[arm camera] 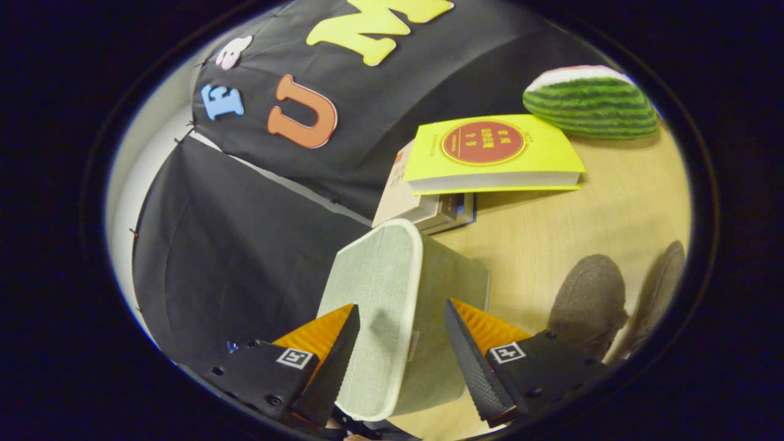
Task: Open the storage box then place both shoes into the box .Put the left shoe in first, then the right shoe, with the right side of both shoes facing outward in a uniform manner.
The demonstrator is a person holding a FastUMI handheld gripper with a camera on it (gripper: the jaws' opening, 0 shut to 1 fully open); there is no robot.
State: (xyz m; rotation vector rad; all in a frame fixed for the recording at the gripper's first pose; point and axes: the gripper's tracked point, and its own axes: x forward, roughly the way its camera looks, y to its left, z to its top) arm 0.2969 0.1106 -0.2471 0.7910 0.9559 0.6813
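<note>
While the gripper stands wide, its fingers straddling the lid edge of the pale green storage box without pressing, two grey shoes rest nearby on the wooden table.

storage box between parted fingers

box: between the spread fingers of the gripper
shoes: 3 o'clock of box
books: 1 o'clock, behind box
watermelon toy: beyond books
</note>
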